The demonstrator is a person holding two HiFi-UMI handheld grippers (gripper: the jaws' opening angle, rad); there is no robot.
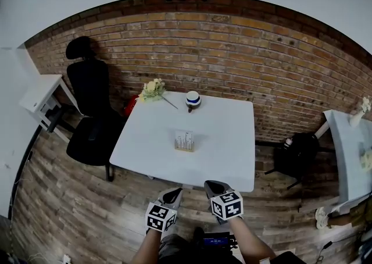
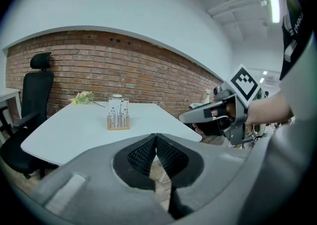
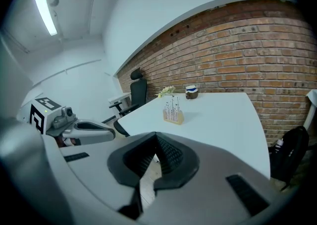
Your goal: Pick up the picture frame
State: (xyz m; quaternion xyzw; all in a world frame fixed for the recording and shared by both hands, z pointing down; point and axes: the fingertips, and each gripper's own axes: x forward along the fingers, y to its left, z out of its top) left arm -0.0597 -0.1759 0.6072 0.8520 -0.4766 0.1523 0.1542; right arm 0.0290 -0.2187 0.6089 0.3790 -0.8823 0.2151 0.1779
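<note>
White tabletop, head view: the picture frame (image 1: 184, 141) stands upright near the ctr of the table (image 1: 232, 158) on a small wooden base, well apart from both tools. The left gripper (image 1: 174, 192) and right gripper (image 1: 213, 186) hover side by side off the near edge, above the plank floor (image 1: 75, 210), touching nothing. At the far edge sit a cup (image 1: 193, 100) w/ a dark band and some flowers (image 1: 152, 89). An office chair (image 1: 90, 106) stands at the table's left.

Left gripper view: jaws pressed together, nothing between them. The picture frame (image 2: 118, 115) lies ahead and slightly left; the right gripper (image 2: 184, 118) is alongside at the right.

Right gripper view: jaws likewise closed and empty. The picture frame (image 3: 173, 111) is ahead on the table, w/ cup and flowers beyond it.

Risk (a judgement): a claw arriving closed would push rather than clasp. The picture frame looks tall for its narrow base, so a nudge could tip it flat or slide it toward the cup. Tools held this close may also bump each other on the reach.

Count — 1 picture frame, 1 cup, 1 bunch of flowers, 1 office chair, 2 grippers.
</note>
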